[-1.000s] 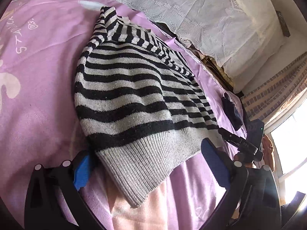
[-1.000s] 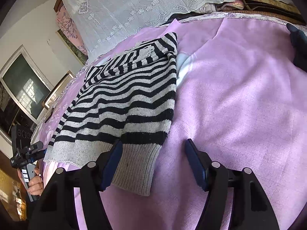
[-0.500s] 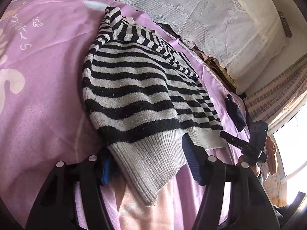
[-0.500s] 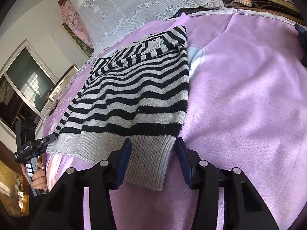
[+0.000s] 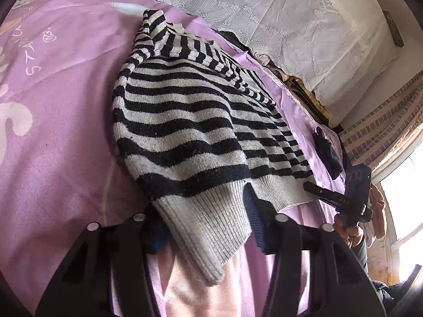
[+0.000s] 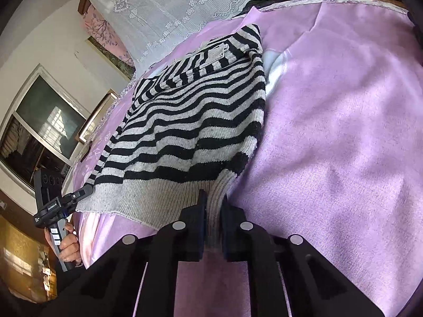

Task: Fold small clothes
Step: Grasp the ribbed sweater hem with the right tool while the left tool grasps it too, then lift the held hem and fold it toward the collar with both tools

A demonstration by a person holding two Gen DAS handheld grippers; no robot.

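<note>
Striped sweater (image 5: 185, 121) lies flat on the purple bedspread (image 5: 58, 121), sleeves already tucked in, so it forms one long strip. Long axis runs straight away from me: grey ribbed hem (image 6: 148, 198) at my end, collar at the far end, toward the lace-covered pillows (image 5: 277, 21).

Left tongs (image 5: 205, 216): jaws have just been closing, and the left hem corner is now bunched between them, ribbing puckered into a ridge between the blue pads. I read this as a grip on the hem.

Right tongs (image 6: 212, 211): jaws have just been closing too, now nearly together, with a thin fold of the right hem corner clamped between them.

So both tongs sit at the same short edge, one at each corner, side by side across the width. The garment extends forward and slightly upward in both wrist views; nothing of it lies behind me.

Judgement: the coming move is a fold along the long axis, hem carried forward over the body to the collar. It depends on both corners travelling level and parallel; if one leads, the hem line will skew. The left corner hangs lumpier than the right, so that side may drag.

A dark small item (image 5: 327, 153) lies on the bedspread off to the right, well apart from the fold path.
</note>
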